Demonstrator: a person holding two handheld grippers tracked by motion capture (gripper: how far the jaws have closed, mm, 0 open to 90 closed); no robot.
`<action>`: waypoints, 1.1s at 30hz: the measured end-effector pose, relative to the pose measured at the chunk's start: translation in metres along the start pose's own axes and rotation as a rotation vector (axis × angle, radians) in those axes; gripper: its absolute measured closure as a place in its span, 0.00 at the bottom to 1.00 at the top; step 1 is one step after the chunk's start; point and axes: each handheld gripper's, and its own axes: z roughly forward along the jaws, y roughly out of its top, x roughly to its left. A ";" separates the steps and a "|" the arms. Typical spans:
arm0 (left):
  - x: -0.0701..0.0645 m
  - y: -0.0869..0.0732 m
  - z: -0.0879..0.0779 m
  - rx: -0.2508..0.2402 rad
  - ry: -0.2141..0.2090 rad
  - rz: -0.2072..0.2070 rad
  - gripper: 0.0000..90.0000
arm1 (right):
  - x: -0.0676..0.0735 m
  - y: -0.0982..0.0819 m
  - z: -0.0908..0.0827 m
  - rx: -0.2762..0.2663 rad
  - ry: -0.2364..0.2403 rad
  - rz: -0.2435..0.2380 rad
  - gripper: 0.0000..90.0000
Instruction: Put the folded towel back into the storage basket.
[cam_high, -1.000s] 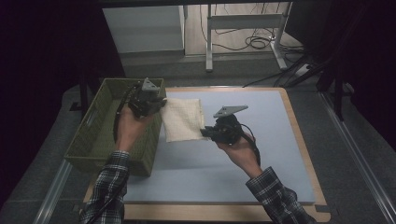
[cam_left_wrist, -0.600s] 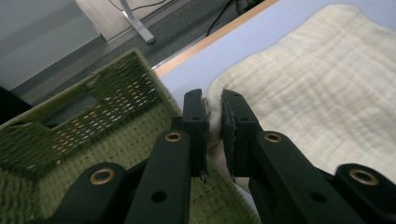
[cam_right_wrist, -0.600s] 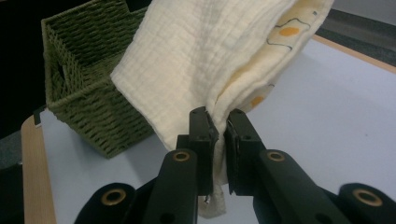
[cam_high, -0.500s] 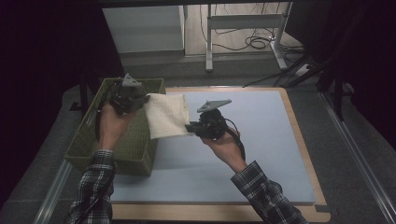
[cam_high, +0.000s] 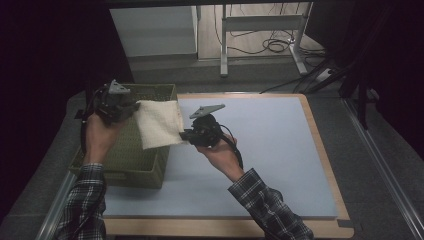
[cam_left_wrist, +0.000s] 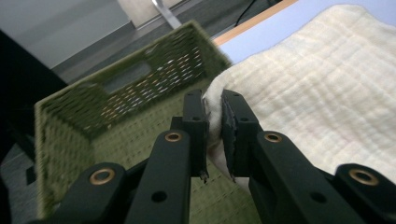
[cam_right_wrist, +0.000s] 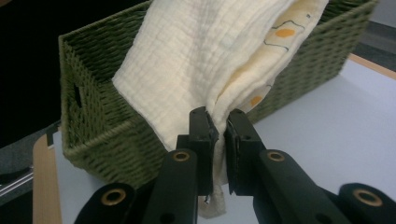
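Two grippers shared one load. On the left, the left gripper hung above the green woven basket, its jaws pinched tight on an edge of the folded cream cloth. That cloth spanned the gap, half over the basket's near corner, half over the blue tabletop. Farther right, the right gripper clamped the opposite lower edge; its own view showed an egg-like print on an inner layer, though the pattern was partly hidden. The cloth looked light, soft and limp, likely to sag or unfold wherever unsupported, so holding it at two spread edges, through all folded layers, seemed the sound grip.
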 end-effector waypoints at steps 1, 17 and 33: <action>0.003 -0.003 -0.001 0.003 0.005 -0.003 0.90 | 0.002 0.001 0.003 0.002 0.004 -0.001 0.91; 0.043 -0.047 -0.024 0.043 0.072 -0.063 0.90 | 0.044 0.019 0.060 0.016 0.081 -0.035 0.91; 0.058 -0.086 -0.020 0.100 0.088 -0.097 0.90 | 0.079 0.018 0.102 0.082 0.124 -0.064 0.91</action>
